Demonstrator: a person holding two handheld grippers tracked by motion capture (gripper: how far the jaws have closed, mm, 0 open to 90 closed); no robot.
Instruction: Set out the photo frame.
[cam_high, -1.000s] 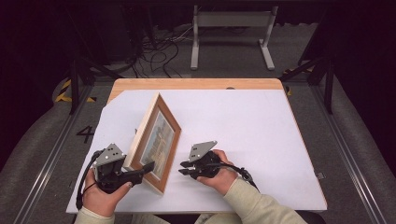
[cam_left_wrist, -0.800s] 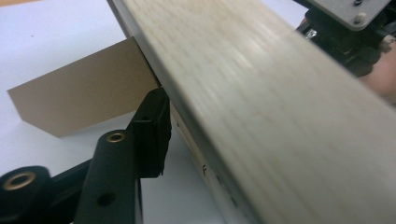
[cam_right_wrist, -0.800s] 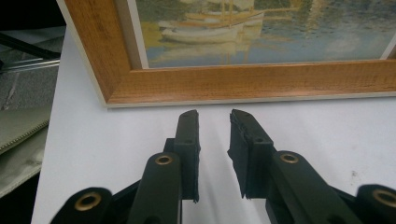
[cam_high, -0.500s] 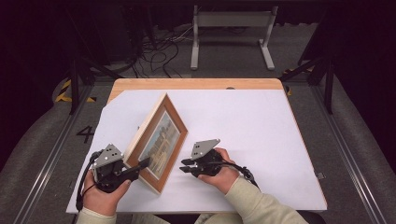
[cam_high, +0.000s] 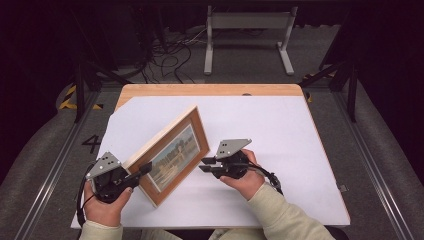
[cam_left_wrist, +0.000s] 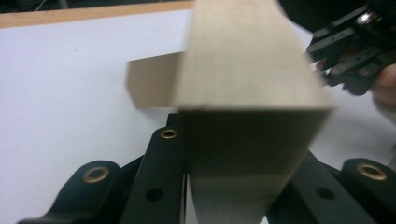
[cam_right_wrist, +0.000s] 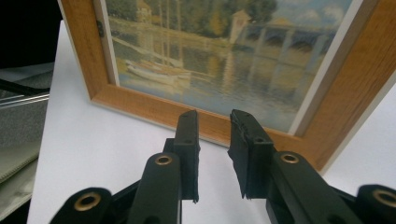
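On the left side of the high view, the left gripper (cam_high: 142, 170) is held low over the near left part of the white table (cam_high: 280, 135). Its jaws have just been closing, and the wooden picture frame (cam_high: 172, 152) is between them. In the left gripper view the thick pale edge of the frame (cam_left_wrist: 252, 93) stands between the two black jaws and both jaws lie against its sides, so this tool is gripping the frame at its near corner.

The frame stands tilted on the table, not flat. Its lower long edge rests on the white surface and its front, with a painting of a river, boats and a bridge, faces toward the right. It is on the near left half of the table, between the two hands. A light brown flap (cam_left_wrist: 154, 84) shows behind the frame in the left gripper view.

To the right of the frame, the right gripper (cam_high: 205, 165) points at the frame's front from just beside it. In the right gripper view the jaws (cam_right_wrist: 212, 119) stand with a narrow gap and nothing is between them; their tips are very near the lower wooden border of the frame (cam_right_wrist: 154, 105), and I cannot tell if they touch it.
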